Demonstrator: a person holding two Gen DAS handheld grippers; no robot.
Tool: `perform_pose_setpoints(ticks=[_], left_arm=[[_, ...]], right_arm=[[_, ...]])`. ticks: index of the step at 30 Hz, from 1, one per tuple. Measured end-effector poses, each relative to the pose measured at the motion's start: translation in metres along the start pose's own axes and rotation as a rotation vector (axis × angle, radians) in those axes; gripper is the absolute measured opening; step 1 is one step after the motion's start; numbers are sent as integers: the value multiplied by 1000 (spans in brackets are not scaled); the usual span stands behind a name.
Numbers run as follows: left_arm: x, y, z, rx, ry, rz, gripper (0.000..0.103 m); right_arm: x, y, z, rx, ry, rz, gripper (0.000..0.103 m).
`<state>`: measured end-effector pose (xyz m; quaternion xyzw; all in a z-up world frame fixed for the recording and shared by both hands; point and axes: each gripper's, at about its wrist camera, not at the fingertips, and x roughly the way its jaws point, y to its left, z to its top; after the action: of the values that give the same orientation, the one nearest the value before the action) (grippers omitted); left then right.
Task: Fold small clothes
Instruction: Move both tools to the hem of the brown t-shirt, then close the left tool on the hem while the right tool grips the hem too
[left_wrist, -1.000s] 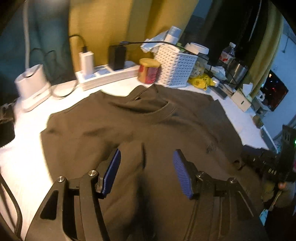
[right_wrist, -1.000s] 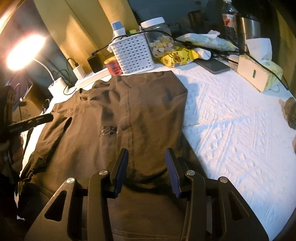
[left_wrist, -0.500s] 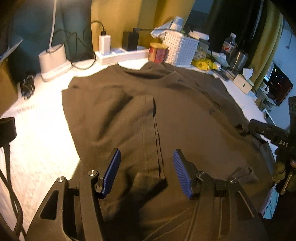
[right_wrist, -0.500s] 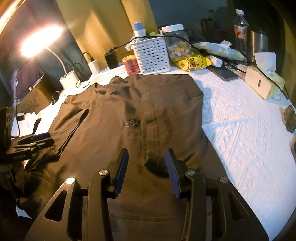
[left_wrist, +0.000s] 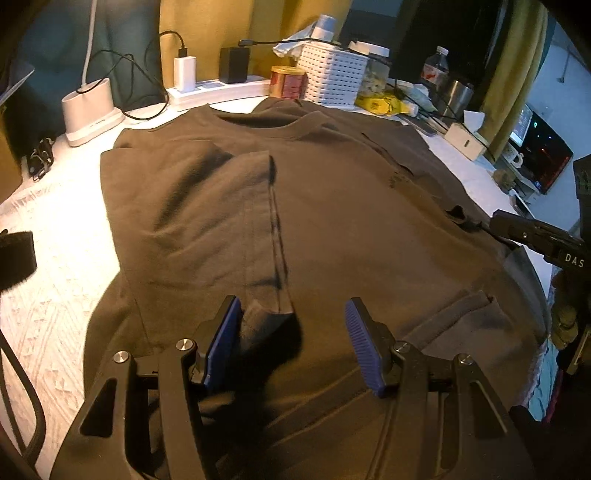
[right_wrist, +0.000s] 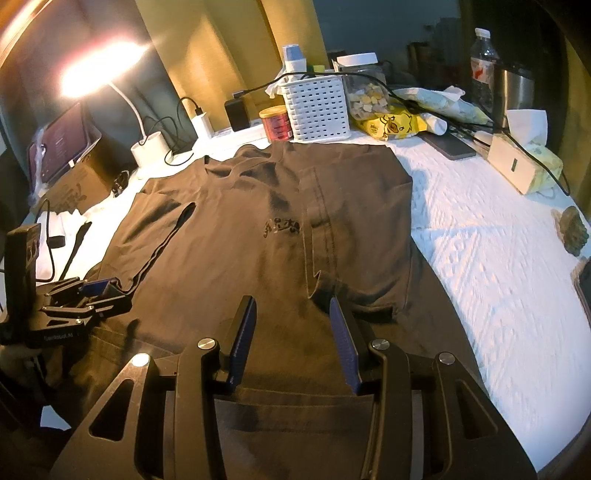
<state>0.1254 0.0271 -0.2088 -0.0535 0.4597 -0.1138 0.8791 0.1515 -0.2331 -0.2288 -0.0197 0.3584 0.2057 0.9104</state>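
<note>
A dark brown T-shirt (left_wrist: 332, 221) lies flat on the white textured tablecloth (left_wrist: 55, 295), collar toward the far side, both sleeves folded in over the body. It also shows in the right wrist view (right_wrist: 240, 229) with a small chest logo (right_wrist: 282, 227). My left gripper (left_wrist: 291, 343) is open and empty, low over the near end of the folded left sleeve. My right gripper (right_wrist: 291, 332) is open and empty, low over the near end of the folded right sleeve. Each gripper shows in the other's view: the right one (left_wrist: 535, 236), the left one (right_wrist: 88, 295).
Along the far edge stand a white basket (right_wrist: 317, 110), a red can (right_wrist: 275, 123), a power strip with chargers (left_wrist: 218, 88), a lamp base (left_wrist: 88, 110), a snack jar (right_wrist: 364, 88) and a water bottle (right_wrist: 484, 70). A tissue box (right_wrist: 524, 166) and a phone (right_wrist: 450, 146) lie at the right.
Both grippers have pulled back toward the shirt's near hem, so more of the shirt shows. Both stay open and empty. The shirt has not moved.
</note>
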Motion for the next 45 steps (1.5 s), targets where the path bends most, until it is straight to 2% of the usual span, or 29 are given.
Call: perform_pose_setpoints(ticks=[20,22,23,24,25,27,35,45], left_arm=[[-51,-40,-12,64,-128,72,59],[-57,-43,-15,61,-139,80,59],[-59,-43,-17,58,-144,83,59],[-61,-44,-19,54,-149,87,63],[-64,-44,-21,42,-159,94,72],[-69,-43,-25,14,-175,94,78],[-79,-31,-52,-81,-197,112,78],[-84,3,-90,-143,-153,217,78]], right_arm=[[-34,17,-12,-44,-60,14,44],[-38,17,-14,-47,-66,6,54],[-41,16,-16,-47,-71,2,69],[-44,14,-18,-44,-78,-7,77],[-47,12,-20,-41,-82,-14,79],[-52,6,-24,-31,-91,-30,79],[-67,-28,-53,7,-73,-115,79],[-67,-62,-83,12,-46,-191,79]])
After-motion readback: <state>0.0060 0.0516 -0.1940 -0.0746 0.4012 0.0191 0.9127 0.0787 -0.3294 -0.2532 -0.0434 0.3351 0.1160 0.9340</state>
